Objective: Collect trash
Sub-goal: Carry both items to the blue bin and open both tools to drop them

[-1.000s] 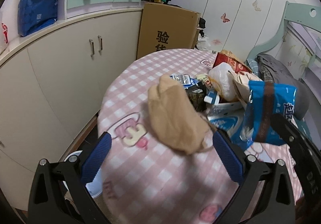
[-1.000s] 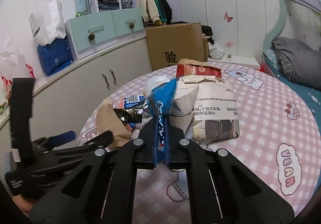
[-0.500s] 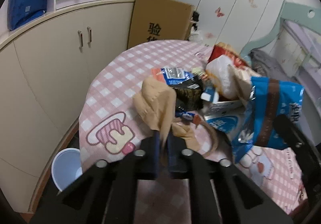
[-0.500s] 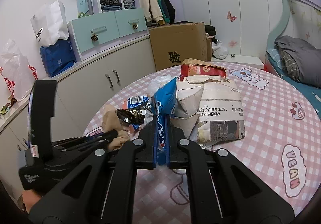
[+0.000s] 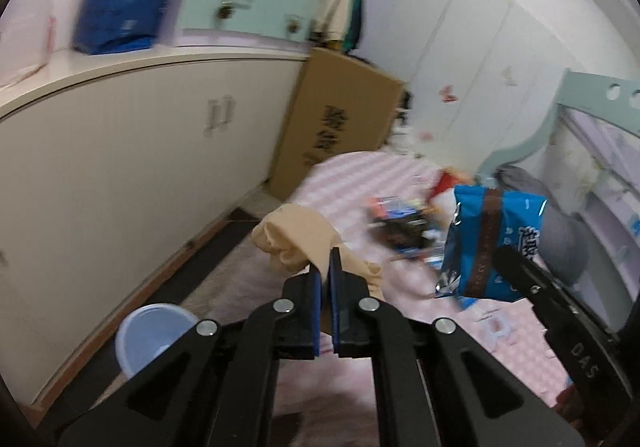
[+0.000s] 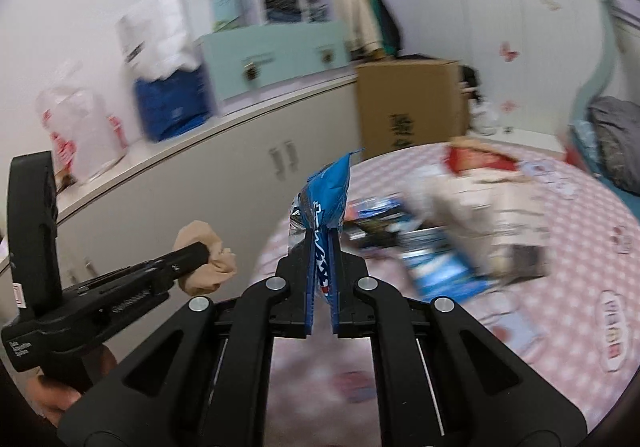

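Left gripper point(image 5: 325, 267): jaws pinched together on a crumpled tan paper bag point(image 5: 298, 235). The bag bulges out ahead of the fingertips and to their left, lifted clear of the table. Seen from the right wrist, the same bag hangs bunched at the tip of the left gripper, off the table edge.

Right gripper point(image 6: 323, 243): jaws clamped on the lower edge of a blue snack packet point(image 6: 326, 199). The packet stands up edge-on straight ahead of the fingertips. From the left wrist it shows flat-on, to the right of the left gripper, with a brown stripe down its face.

Below and left of the left gripper: a pale blue bin point(image 5: 150, 339) on the dark floor, beside the table edge, mouth up.

Ahead and right of both grippers: round table in a pink checked cloth point(image 6: 560, 287). The remaining trash pile point(image 6: 460, 223) lies on it just beyond the right gripper: blurred wrappers, folded paper, a red packet at the far side. Items in the pile cannot be told apart in detail.

Farther off: cream cabinets point(image 5: 120, 151) to the left, a cardboard box point(image 5: 340, 115) standing beyond the table, white wardrobe doors behind.
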The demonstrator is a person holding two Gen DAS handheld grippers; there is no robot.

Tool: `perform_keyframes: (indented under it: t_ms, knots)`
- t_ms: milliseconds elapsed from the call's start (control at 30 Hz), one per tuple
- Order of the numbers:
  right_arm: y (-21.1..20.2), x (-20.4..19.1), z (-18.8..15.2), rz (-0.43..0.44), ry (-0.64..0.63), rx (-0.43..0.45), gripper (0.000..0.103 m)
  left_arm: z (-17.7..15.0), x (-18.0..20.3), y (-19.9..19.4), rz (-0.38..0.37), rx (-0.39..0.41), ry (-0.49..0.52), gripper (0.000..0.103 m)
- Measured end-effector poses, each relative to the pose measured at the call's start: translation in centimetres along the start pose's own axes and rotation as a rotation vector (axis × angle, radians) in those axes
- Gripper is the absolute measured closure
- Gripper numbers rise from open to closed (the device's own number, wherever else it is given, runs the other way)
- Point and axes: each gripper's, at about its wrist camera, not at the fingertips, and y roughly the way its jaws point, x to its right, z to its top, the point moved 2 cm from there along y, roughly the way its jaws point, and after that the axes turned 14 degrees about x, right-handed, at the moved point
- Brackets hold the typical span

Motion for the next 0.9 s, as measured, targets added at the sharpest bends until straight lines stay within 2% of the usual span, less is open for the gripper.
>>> perform_keyframes:
  t_ms: [100, 167, 233, 300, 433, 600, 667, 700, 733, 767, 900]
  knots:
    - [1.8, -3.4, -1.4, 0.074, -0.013, -0.05, 0.097, -0.6, -3.5, -0.3, 0.097, -0.023, -0.013, 0.099]
    - [3.8, -6.2, -3.0, 0.13, -0.024, -0.101, 0.097, -1.6, -6.8, 0.0, 0.175, -0.068, -0.035, 0.099]
    - [6.0, -8.5, -5.2, 0.171, -0.031, -0.161, 0.097, -2.5, -9.6, 0.2, 0.229, -0.097, -0.051, 0.099]
    - [8.2, -10.4, -7.4, 0.202, -0.036, -0.217, 0.097, -3.8, -12.8, 0.9, 0.316, -0.13, -0.052, 0.099]
    - [13.1, -13.5, -12.8, 0.236, -0.045, -0.332, 0.097, -6.4, -18.0, 3.4, 0.379, -0.221, -0.091, 0.099]
    - [18.8, -15.3, -19.0, 0.262, -0.004, -0.446, 0.096, -10.4, -22.8, 7.1, 0.405, -0.332, -0.138, 0.099]
    - [21.1, -15.7, -21.6, 0.253, 0.01, -0.477, 0.086, -12.0, -24.4, 8.5, 0.407, -0.374, -0.162, 0.099]
    - [21.7, -15.6, -22.3, 0.257, 0.023, -0.49, 0.071, -12.6, -25.0, 9.1, 0.411, -0.386, -0.171, 0.099]
    - [22.6, -15.7, -23.4, 0.254, 0.033, -0.513, 0.049, -13.4, -25.8, 9.7, 0.414, -0.403, -0.183, 0.099]
    - [23.4, -15.8, -24.3, 0.247, 0.04, -0.53, 0.046, -14.0, -26.3, 10.1, 0.416, -0.421, -0.193, 0.099]
    - [24.9, -16.1, -26.6, 0.231, 0.042, -0.569, 0.046, -16.8, -28.0, 11.2, 0.413, -0.461, -0.23, 0.099]
